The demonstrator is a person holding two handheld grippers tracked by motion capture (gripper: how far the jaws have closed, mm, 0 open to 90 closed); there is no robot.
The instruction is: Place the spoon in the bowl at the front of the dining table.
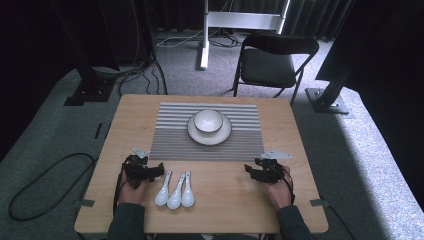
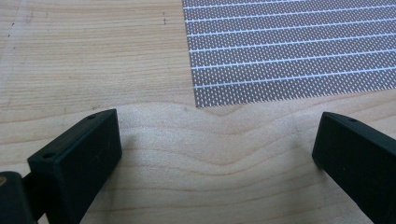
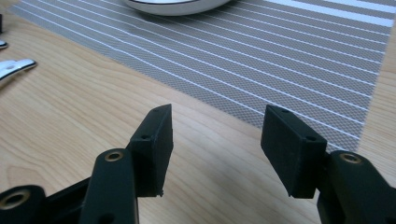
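Grey carpet surrounds a wooden table (image 1: pixel 220 200), with a black folding chair (image 1: pixel 272 62) beyond its far edge at about one o'clock and dark cables (image 1: pixel 45 185) looping on the floor toward nine o'clock. On the table's far half lies a striped mat (image 1: pixel 170 135), and on the mat sits a white plate (image 1: pixel 222 135) carrying a white bowl (image 1: pixel 208 120). Three white spoons (image 1: pixel 175 191) lie side by side near the front edge at about seven o'clock from the bowl, their bowls toward the person and their handles angled away. The left gripper (image 1: pixel 159 170) rests on the wood just beside the spoons, at their nine o'clock, held in the left hand (image 1: pixel 132 190); in its own view the jaws stand wide apart over bare wood with nothing between them, and the mat corner (image 2: pixel 196 100) lies ahead at twelve o'clock. The right gripper (image 1: pixel 248 171) rests on the wood at about five o'clock from the bowl, well apart from the spoons, held in the right hand (image 1: pixel 277 192). Its jaws are also spread and empty, with the mat and the plate rim (image 3: pixel 175 7) ahead and spoon handles (image 3: pixel 14 67) at ten o'clock.
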